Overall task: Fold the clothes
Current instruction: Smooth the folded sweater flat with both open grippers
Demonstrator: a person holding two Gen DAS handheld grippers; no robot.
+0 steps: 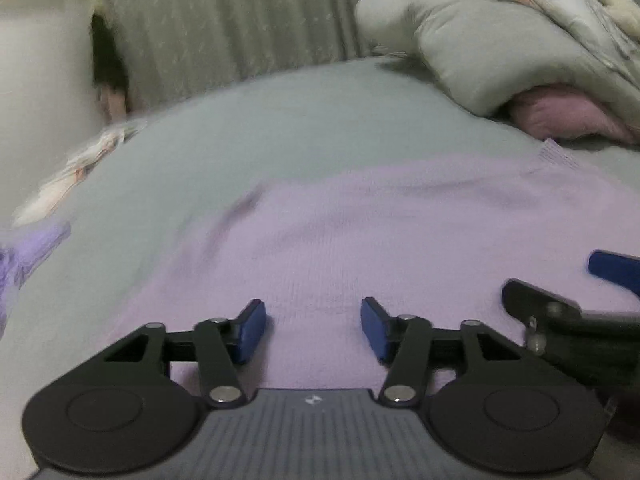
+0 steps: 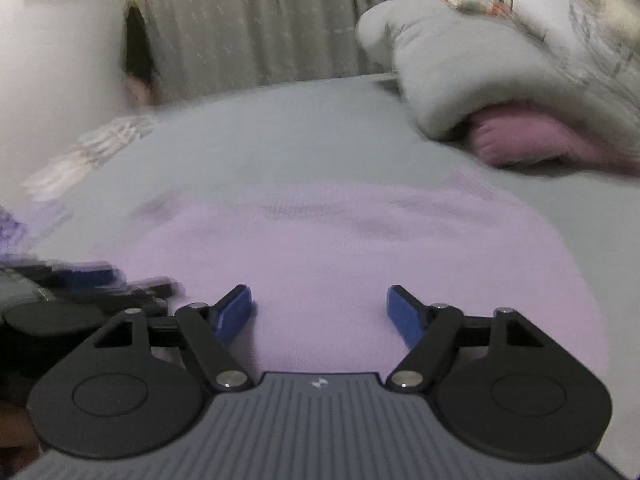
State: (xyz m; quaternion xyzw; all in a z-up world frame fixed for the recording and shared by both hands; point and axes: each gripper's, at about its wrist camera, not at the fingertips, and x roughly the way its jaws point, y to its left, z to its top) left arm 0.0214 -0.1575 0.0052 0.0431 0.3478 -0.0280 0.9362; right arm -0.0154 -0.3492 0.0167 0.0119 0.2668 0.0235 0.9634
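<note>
A lilac knit garment [image 1: 360, 232] lies spread flat on the grey bed sheet [image 1: 248, 136]; it also shows in the right wrist view [image 2: 340, 240]. My left gripper [image 1: 313, 330] is open and empty, low over the garment's near part. My right gripper [image 2: 320, 316] is open and empty, also over the near part. The right gripper shows at the right edge of the left wrist view [image 1: 592, 292], and the left gripper appears blurred at the left of the right wrist view [image 2: 92, 280]. They sit side by side.
A bundled grey quilt [image 1: 500, 48] lies at the back right over a pink pillow [image 2: 532, 140]. Grey curtains [image 2: 260, 20] hang behind the bed. A purple cloth [image 1: 24, 256] and a floral fabric [image 1: 80, 168] lie at the bed's left edge.
</note>
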